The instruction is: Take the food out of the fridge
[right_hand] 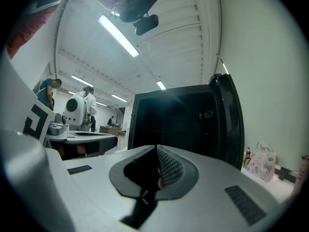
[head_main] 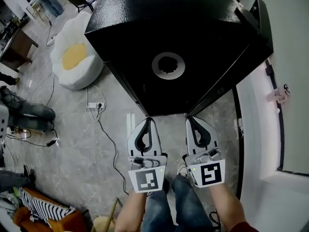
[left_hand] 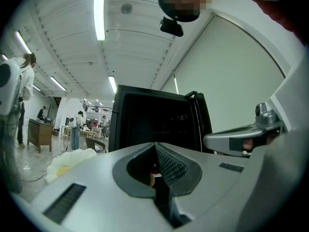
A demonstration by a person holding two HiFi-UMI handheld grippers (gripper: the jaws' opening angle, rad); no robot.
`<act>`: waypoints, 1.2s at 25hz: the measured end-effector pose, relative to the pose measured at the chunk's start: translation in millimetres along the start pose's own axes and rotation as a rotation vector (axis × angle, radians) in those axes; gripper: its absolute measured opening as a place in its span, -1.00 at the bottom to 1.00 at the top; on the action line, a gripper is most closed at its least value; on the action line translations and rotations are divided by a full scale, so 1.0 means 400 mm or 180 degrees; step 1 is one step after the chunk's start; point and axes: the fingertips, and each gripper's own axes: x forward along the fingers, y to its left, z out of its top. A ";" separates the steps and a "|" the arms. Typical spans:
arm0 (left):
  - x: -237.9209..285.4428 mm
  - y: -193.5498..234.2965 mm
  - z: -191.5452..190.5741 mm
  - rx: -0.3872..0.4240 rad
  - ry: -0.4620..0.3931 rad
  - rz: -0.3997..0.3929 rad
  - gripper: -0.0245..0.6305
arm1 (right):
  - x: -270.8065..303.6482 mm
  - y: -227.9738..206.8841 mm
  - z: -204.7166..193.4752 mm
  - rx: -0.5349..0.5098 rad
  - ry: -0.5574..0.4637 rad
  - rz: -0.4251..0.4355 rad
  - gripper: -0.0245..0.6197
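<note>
Grey stone floor (head_main: pixel 72 153) runs under a black mini fridge (head_main: pixel 193 28), whose door (head_main: pixel 259 14) stands swung open at its right side. Left gripper (head_main: pixel 148 121) and right gripper (head_main: pixel 189 120) hang side by side just before the fridge's front edge, each with its jaws pressed together and nothing between them. Both gripper views look into a dark interior where no food can be made out. By my reading the opening is done, while the reaching in and taking out are all left.
</note>
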 end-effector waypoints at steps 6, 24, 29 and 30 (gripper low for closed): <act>0.009 0.013 -0.058 0.0008 0.0024 0.0029 -0.89 | 0.013 -0.003 -0.051 0.0002 -0.0015 -0.0029 -0.86; 0.019 0.030 -0.189 0.0053 0.0061 0.0049 -0.89 | 0.045 0.006 -0.175 0.0066 0.0007 -0.0074 -0.86; 0.020 0.029 -0.202 0.0057 0.0072 0.0038 -0.89 | 0.053 0.008 -0.181 0.0220 -0.0027 -0.0123 -0.86; 0.020 0.029 -0.203 0.0059 0.0070 0.0035 -0.89 | 0.054 0.008 -0.182 0.0222 -0.0031 -0.0124 -0.85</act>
